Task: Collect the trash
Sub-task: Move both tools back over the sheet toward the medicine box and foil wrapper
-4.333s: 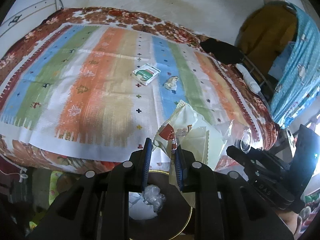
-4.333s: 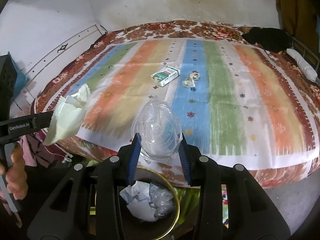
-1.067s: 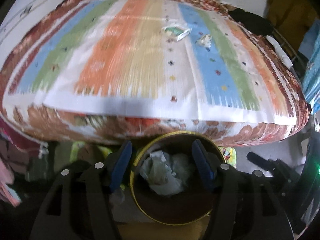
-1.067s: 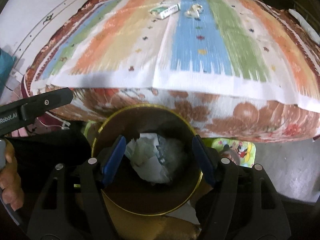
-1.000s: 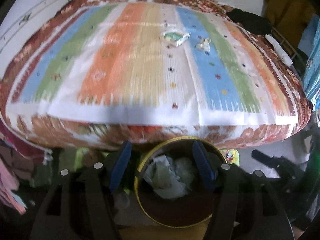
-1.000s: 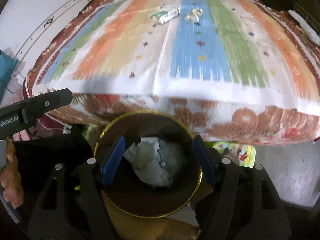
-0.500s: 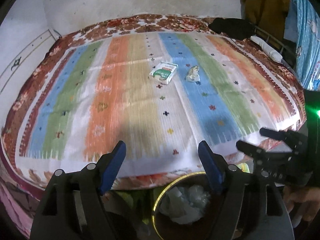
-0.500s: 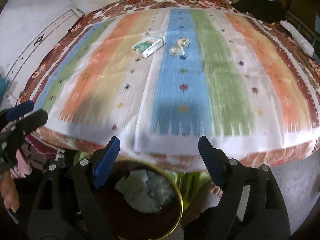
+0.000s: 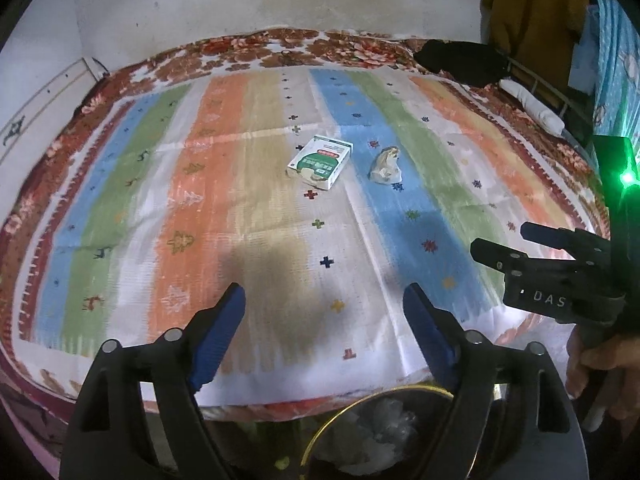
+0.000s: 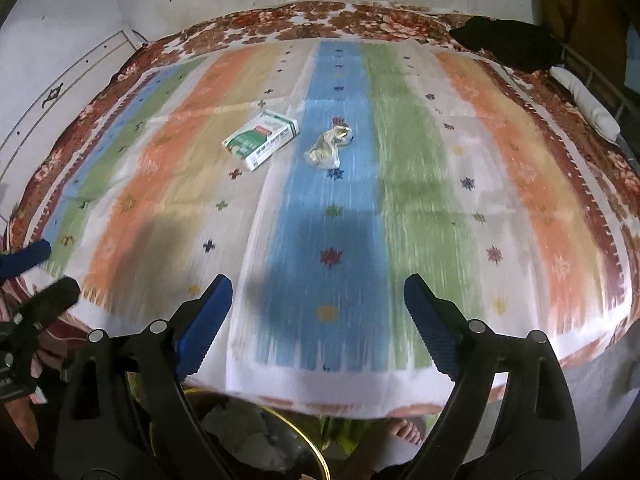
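Two pieces remain: box (image 9: 320, 162) and wrapper (image 9: 385, 165) just right of it, mid-bed (image 9: 120, 184); both grippers, left (image 9: 325, 322) and right (image 10: 318, 312), gape empty; approach low, straddle each squarely before closing

Both wrist views look forward and down from the bed's (image 9: 280, 200) near edge, the right camera slightly closer, sharing the box (image 9: 320, 162) and wrapper (image 10: 329, 146).

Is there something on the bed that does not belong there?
Yes. A green-and-white carton and a crumpled wrapper lie side by side, apart, mid-bedspread: litter not yet in the bin.
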Tool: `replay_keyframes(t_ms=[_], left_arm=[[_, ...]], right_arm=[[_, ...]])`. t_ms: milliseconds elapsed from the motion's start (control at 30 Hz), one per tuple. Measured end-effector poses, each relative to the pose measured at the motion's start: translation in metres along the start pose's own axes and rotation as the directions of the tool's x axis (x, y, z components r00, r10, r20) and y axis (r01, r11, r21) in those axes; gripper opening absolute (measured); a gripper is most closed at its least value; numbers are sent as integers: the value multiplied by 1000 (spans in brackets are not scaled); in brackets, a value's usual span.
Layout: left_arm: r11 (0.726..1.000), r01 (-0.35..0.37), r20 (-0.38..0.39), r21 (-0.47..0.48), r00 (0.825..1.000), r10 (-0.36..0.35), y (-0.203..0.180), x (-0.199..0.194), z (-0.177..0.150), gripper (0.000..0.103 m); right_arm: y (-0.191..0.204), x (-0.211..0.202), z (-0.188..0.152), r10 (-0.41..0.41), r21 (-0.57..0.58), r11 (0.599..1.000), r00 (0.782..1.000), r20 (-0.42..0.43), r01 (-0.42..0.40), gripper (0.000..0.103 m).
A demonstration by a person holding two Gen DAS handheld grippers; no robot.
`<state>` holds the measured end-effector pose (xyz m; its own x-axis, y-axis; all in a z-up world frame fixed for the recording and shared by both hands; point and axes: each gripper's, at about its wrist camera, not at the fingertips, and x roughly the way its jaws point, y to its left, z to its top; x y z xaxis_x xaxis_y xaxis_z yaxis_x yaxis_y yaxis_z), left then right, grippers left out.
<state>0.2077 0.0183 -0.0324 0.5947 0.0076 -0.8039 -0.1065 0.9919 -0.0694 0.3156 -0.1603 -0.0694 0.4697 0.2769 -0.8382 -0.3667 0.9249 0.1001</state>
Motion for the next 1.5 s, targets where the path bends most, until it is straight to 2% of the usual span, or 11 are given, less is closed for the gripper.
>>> replay_keyframes(t_ms=[67,133,300,700,1067,1300,1433,1500], left_arm=[[999,-17,17,29,1000,17,0,7,4,94],[999,-42,37,33,999,40,3,16,8,96],[1000,-29,14,-7,999,29,18,41,19,97],[999,-32,16,27,999,31,28,77,41,97],[999,-11,-2,31,1000,11,36,117,67,97],[996,-22,-10,86,1000,23,34,137,77,97],[996,12,-15,91,1000,-11,32,149,86,97],[994,60,-39,95,998,-56,31,158,90,97]], right_arm=[[-1,6,6,8,2,1000,1000,4,-8,86],[-3,11,11,5,-1,1000,1000,10,-5,88],[-5,21,22,13,2,1000,1000,13,-13,92],[-8,56,44,10,-32,999,999,34,-9,94],[-21,89,79,48,40,998,999,23,-49,94],[-24,119,100,41,65,997,999,5,-42,93],[-23,134,108,40,67,997,999,-2,-40,92],[-21,142,111,40,66,997,999,-8,-40,91]])
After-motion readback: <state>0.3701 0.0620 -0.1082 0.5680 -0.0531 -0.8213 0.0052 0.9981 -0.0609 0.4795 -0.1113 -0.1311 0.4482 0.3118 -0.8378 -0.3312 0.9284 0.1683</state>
